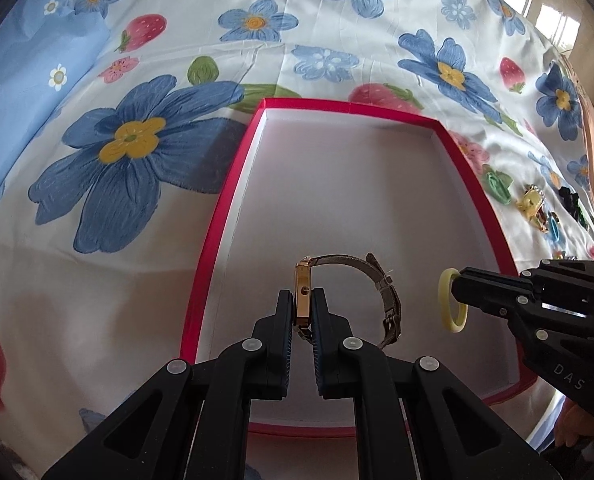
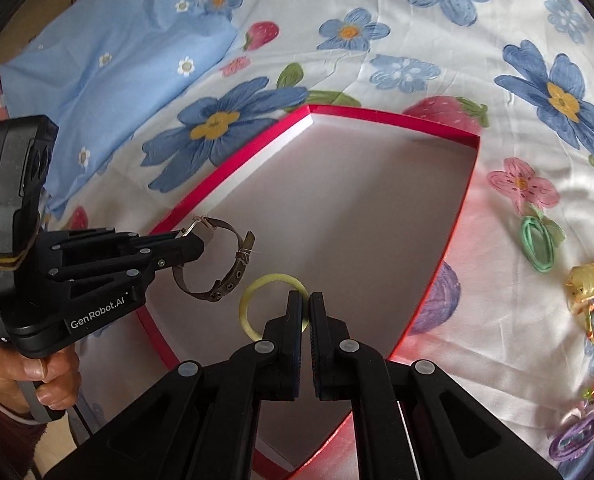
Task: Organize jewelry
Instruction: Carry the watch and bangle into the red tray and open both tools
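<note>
Two items are in transit, none yet laid down: the box [image 1: 361,200] shows a bare white floor, so sorting looks barely begun.

Bedsheet [image 1: 145,240], flowered, covers everything in sight; folded blue cloth [image 2: 109,64] at 10 o'clock in the right wrist view.

Box, red-rimmed, shallow, open-topped, sits centre in both views. Low walls all round; near rim runs under both tools. Floor wide and unobstructed, ample room to lower either piece without crowding the walls.

Left gripper [image 1: 305,304] hangs over the near half of the box, jaws clamped on the gold case of a watch [image 1: 301,292], strap [image 1: 391,304] looping out toward 3 o'clock, clear of the floor as far as I can judge.

Right gripper [image 2: 305,308] also over the box, jaws together on a pale yellow ring [image 2: 257,300], which hangs toward 9 o'clock from the tips. Ring and strap near each other, not touching; worth minding on set-down.

Left to do: a loose pile of hair ties and clips [image 2: 589,308] lies on the sheet at 3 o'clock, outside the right wall; green tie [image 2: 537,246] nearest the box.
</note>
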